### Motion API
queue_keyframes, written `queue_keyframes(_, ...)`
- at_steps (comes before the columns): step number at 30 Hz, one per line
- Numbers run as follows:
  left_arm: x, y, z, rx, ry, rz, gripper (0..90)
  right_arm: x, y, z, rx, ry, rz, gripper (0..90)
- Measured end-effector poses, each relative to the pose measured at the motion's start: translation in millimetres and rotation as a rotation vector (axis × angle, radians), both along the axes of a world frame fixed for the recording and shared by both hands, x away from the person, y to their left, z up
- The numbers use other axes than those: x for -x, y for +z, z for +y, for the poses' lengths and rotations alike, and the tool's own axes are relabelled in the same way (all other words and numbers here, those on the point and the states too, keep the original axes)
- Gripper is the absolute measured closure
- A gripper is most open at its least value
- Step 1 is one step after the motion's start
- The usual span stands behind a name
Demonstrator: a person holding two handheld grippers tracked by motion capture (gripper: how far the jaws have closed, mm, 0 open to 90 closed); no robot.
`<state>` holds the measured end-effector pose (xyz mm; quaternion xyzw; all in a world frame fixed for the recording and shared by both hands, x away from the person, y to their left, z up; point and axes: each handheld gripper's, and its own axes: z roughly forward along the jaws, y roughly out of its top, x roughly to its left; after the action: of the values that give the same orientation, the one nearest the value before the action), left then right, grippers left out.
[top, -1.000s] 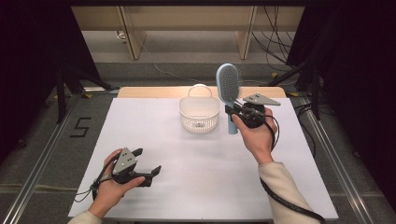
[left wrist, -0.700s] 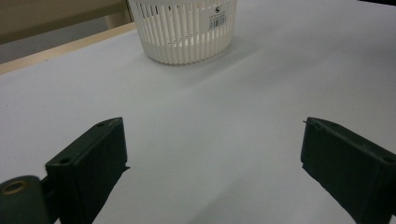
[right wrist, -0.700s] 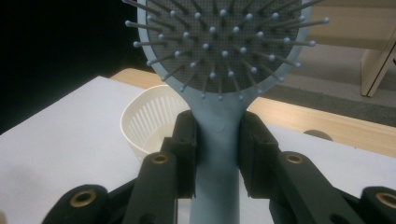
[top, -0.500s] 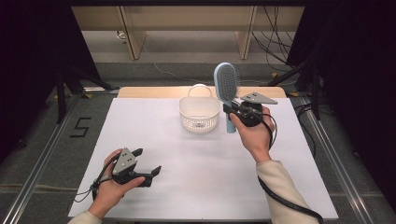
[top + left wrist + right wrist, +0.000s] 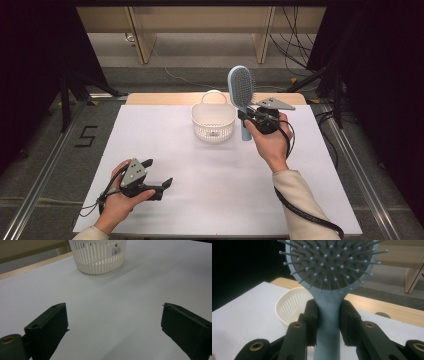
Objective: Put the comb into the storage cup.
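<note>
High view: the right hand-held gripper (image 5: 251, 118) holds a light-blue hairbrush (image 5: 241, 89) upright, raised off the worktop (image 5: 165, 140); the brush head stands above the jaws, its handle end hangs below them.
Hairbrush place: just beside the white slatted basket (image 5: 213, 121), which lies to the gripper's left.
Right grip: jaws clamped on the handle's neck, right under the bristle pad.
Left hand-held gripper (image 5: 156, 176): jaws wide apart, nothing between them, low over bare worktop, well apart from the basket.
Risk: the grip sits on a smooth, narrow neck; a tilt toward the basket could let the brush pivot or slip, I judge. The handle end could also knock the light basket's rim and shove it.
Right gripper view: shows the pads (image 5: 312, 322) pressed to both sides of the neck, and the ball-tipped bristles.
Left gripper view: shows a barcode label (image 5: 116, 250) on the basket wall.
</note>
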<state>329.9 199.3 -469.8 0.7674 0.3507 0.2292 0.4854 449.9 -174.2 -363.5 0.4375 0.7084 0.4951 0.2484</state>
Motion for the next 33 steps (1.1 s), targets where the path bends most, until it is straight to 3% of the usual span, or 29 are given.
queue_keyframes(33, -0.2, -0.3, -0.1, 0.002, 0.002, -0.001, 6.7, -12.5, 7.6, 4.0, 0.0, -0.008, -0.016, 70.4)
